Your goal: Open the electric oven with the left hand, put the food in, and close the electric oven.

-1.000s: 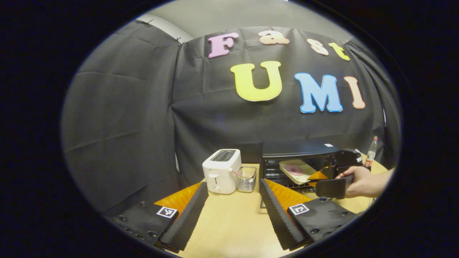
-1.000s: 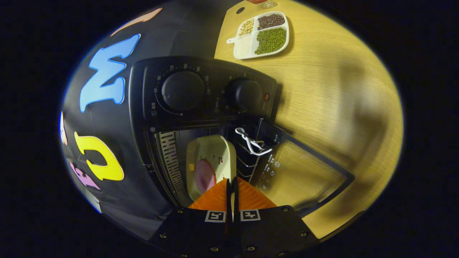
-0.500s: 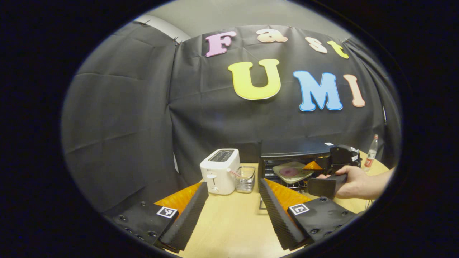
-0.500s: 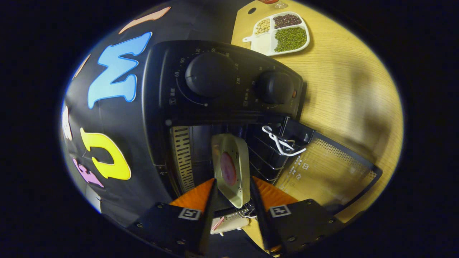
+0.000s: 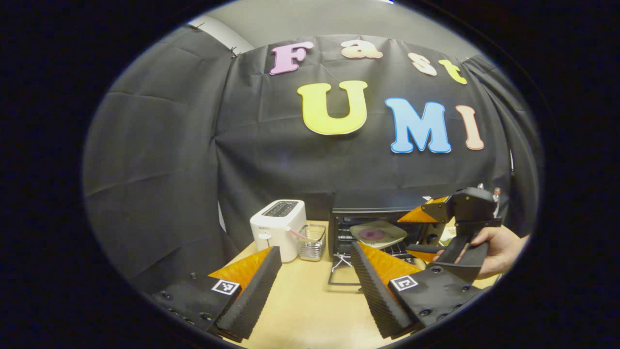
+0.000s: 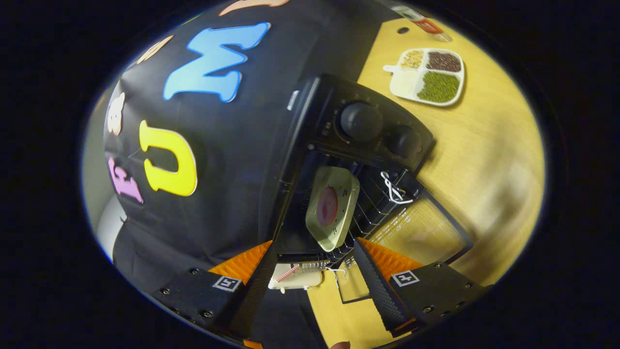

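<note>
bench (image 5: 310,310): light wood, lower centre of the left gripper view, bare between the left gripper and the oven front, so there is room to reach in.
oven (image 5: 373,215): black box at centre right of the left gripper view, against the booth wall; in the right gripper view (image 6: 361,123) its knobs sit upper centre.
oven door (image 6: 416,228): hangs open, swung down toward the bench, right of centre in the right gripper view; its free edge is what the closing move must lift, I judge.
plate of food (image 6: 333,207): rests on the rack inside the oven mouth, centre of frame; also seen at (image 5: 377,233).
left gripper (image 5: 315,271): spread wide, holding nothing, low in its view; the door lies ahead and slightly right, and this gripper looks the one free to take it.
right gripper (image 6: 310,271): spread wide, empty, apart from the plate; seen in the person's hand (image 5: 499,245) at right, just beside the oven's right side.
toaster (image 5: 278,228): left of the oven, clear of the door's swing.
</note>
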The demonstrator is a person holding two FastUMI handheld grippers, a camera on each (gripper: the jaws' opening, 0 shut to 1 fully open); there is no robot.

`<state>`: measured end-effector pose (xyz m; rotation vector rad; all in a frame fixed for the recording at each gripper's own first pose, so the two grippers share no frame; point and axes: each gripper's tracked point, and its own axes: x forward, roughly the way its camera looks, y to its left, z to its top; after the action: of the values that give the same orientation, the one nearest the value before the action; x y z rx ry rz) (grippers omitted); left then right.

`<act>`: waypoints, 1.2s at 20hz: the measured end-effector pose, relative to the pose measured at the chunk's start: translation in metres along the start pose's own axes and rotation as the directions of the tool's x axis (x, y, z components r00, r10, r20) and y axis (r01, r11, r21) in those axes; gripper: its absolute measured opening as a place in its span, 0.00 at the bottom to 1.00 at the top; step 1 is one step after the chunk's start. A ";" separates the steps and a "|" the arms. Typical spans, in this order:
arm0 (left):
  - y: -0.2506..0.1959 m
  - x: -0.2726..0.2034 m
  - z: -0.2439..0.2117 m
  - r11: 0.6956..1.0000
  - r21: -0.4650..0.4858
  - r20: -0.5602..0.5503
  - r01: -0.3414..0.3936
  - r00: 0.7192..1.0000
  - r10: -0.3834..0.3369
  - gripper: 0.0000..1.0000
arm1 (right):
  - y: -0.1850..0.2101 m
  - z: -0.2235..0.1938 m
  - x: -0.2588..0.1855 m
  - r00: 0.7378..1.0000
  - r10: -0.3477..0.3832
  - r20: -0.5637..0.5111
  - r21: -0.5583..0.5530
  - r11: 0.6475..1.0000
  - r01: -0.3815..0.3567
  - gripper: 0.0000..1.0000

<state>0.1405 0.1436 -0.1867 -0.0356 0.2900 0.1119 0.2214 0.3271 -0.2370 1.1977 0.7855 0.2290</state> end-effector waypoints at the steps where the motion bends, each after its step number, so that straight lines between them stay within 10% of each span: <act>1: -0.004 0.001 -0.004 1.000 -0.012 -0.013 0.016 1.000 -0.016 1.00 | 0.003 0.003 -0.010 1.000 0.012 0.004 -0.046 0.999 -0.011 0.97; 12: -0.057 0.028 -0.082 0.986 -0.067 -0.194 0.153 0.967 -0.163 0.91 | -0.011 0.031 -0.108 0.994 0.006 0.110 -0.489 0.871 0.049 0.97; 24: -0.139 0.062 -0.186 0.950 -0.113 -0.440 0.292 0.842 -0.311 0.98 | -0.047 0.070 -0.182 0.952 -0.045 0.302 -0.686 0.684 0.250 0.97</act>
<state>0.1627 0.0029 -0.3795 -0.1498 0.7486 -0.2111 0.1249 0.1573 -0.1923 0.3882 0.4710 0.2079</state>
